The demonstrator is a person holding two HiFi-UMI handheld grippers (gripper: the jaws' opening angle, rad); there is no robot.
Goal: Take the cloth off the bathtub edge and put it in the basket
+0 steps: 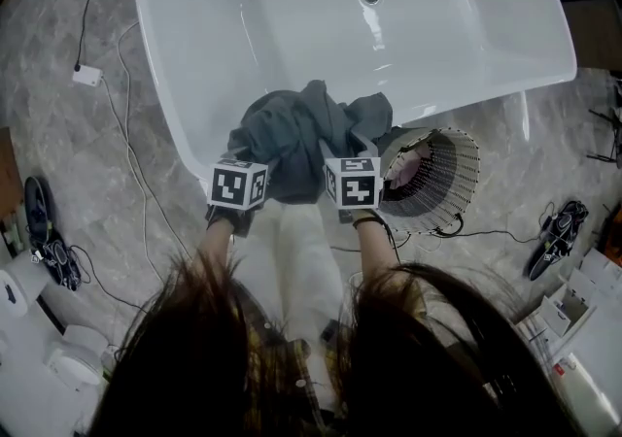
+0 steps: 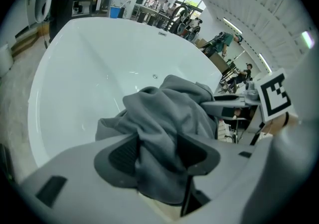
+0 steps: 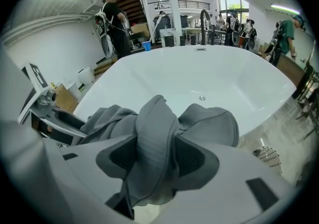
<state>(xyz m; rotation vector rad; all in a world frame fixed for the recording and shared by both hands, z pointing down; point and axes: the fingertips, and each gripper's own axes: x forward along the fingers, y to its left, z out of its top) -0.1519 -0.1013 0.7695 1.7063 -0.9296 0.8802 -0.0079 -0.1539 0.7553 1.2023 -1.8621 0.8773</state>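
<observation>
Basket stands on the floor just right of the right gripper, close beside the bathtub, so the carry looks to go rightward and that hand is nearer. Right and left gripper each pinch a fold of the grey cloth, bunched in a soft crumpled heap over the near edge.

The head view looks steeply down on the bathtub from its near side. Each gripper view sits close, facing across it, and all three share the cloth.
</observation>
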